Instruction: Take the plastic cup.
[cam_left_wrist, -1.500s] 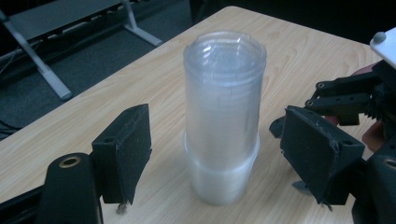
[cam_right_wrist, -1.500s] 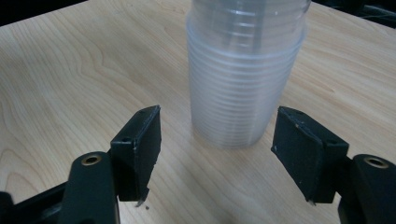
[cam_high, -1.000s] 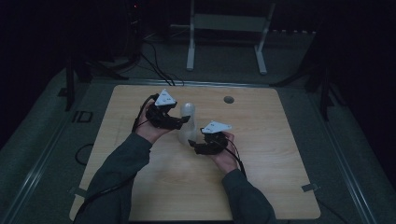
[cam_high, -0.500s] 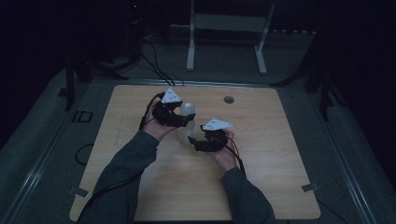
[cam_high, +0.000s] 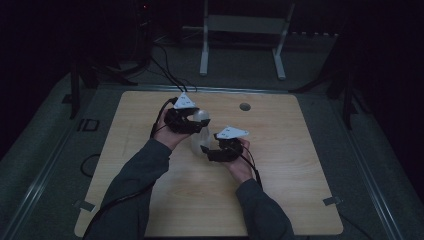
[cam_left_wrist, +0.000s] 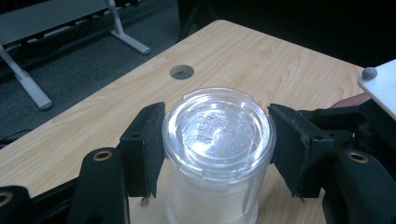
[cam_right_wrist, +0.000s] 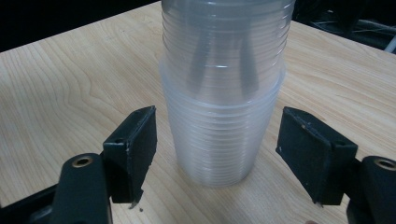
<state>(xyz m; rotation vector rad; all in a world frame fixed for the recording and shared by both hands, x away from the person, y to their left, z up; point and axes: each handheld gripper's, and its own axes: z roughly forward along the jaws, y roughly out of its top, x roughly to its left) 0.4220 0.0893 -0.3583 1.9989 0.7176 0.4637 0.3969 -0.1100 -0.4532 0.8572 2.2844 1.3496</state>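
A stack of clear plastic cups (cam_high: 198, 132) stands upside down in the middle of the wooden table (cam_high: 300, 165). My left gripper (cam_high: 198, 120) reaches it from the left at the top. In the left gripper view its jaws have just been closing, and both pads (cam_left_wrist: 148, 149) now press the sides of the top cup (cam_left_wrist: 217, 128). My right gripper (cam_high: 205, 149) is at the stack's lower right. In the right gripper view its jaws (cam_right_wrist: 217, 154) stand either side of the lower cups (cam_right_wrist: 222, 130) with narrow gaps, and the pads (cam_right_wrist: 135, 140) do not press them.
A round hole (cam_high: 244, 106) is in the table behind the stack, also in the left gripper view as a hole (cam_left_wrist: 181, 72). A white metal stand (cam_high: 240, 30) and cables lie on the floor beyond the far edge. Bare wood surrounds the stack.
My left gripper has shifted right onto the top of the stack and closed on the top cup. The right gripper has stayed where it was.
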